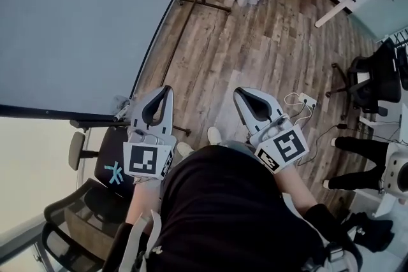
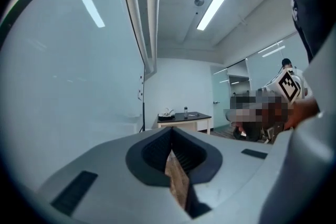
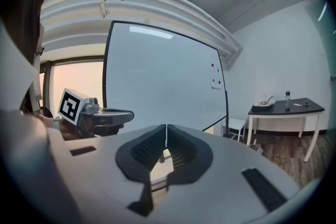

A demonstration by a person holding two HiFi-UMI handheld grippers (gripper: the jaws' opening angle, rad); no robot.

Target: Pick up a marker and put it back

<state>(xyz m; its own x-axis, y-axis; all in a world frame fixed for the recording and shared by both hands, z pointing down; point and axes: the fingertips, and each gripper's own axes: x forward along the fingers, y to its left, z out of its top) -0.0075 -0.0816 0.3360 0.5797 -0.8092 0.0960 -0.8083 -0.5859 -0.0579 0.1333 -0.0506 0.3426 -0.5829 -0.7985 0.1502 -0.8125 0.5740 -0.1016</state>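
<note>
Left gripper [image 1: 167, 91]: tips pressed together, nothing between them, held in the air over the wooden floor [image 1: 255, 48] beside the whiteboard [image 1: 83, 22]. Right gripper [image 1: 240, 93]: likewise closed and empty, pointing the same way. Marker: cannot be made out in any view, so its place and axis cannot be told.

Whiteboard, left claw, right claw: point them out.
whiteboard [image 1: 76, 22]: head view, bare board face.
left claw [image 1: 167, 90]: head view, between its fingertips.
right claw [image 1: 238, 93]: head view, between its fingertips.
</note>
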